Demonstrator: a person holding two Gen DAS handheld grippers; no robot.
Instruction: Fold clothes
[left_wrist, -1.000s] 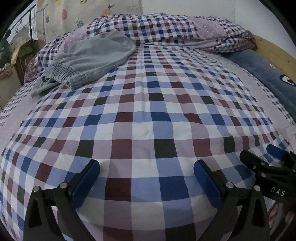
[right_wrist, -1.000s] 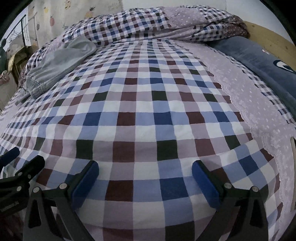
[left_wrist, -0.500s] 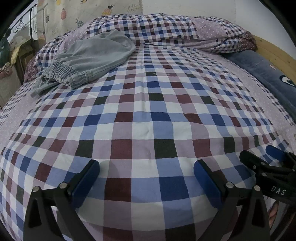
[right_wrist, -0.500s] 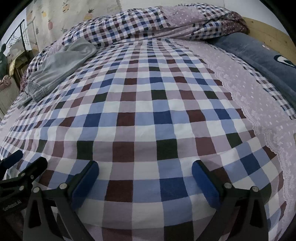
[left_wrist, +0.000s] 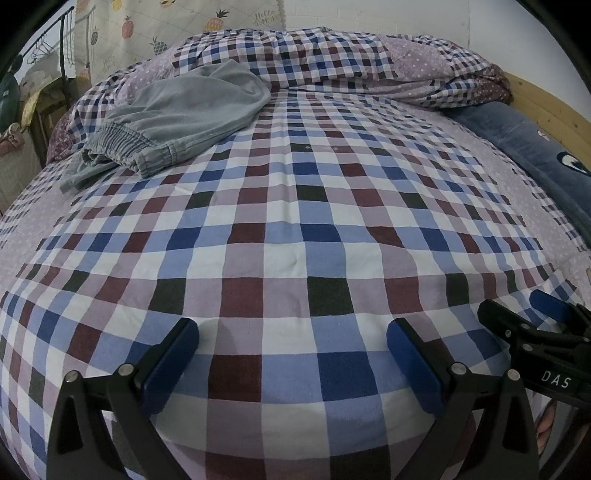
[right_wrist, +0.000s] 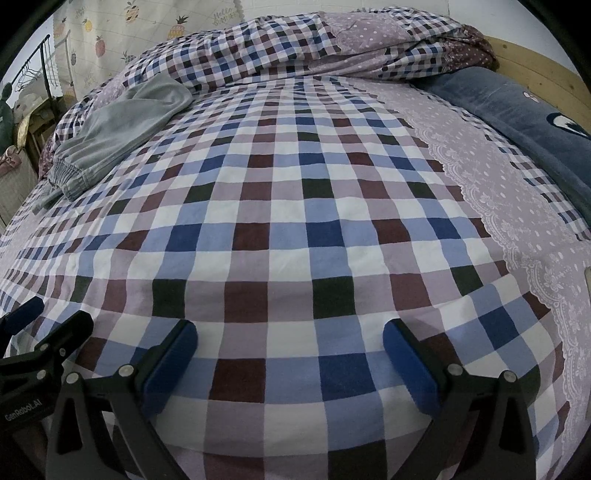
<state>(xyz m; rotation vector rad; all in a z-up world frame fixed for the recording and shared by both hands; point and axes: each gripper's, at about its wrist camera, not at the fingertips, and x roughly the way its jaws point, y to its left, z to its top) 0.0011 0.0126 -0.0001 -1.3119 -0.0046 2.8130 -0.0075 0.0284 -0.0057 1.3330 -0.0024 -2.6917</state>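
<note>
Both grippers, left gripper (left_wrist: 291, 354) and right gripper (right_wrist: 288, 354), are hovering spread wide and empty, risking snagging the bedsheet (left_wrist: 295, 229) instead of the far-off grey trousers (left_wrist: 177, 118).

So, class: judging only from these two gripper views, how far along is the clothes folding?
Done: nothing visible. The grey trousers lie rumpled at the far left of the checked bed cover, against the bunched duvet. In hand: nothing; the left gripper and right gripper both hover open and empty over the near edge. Left: reaching the trousers, spreading them flat and folding them.
</note>
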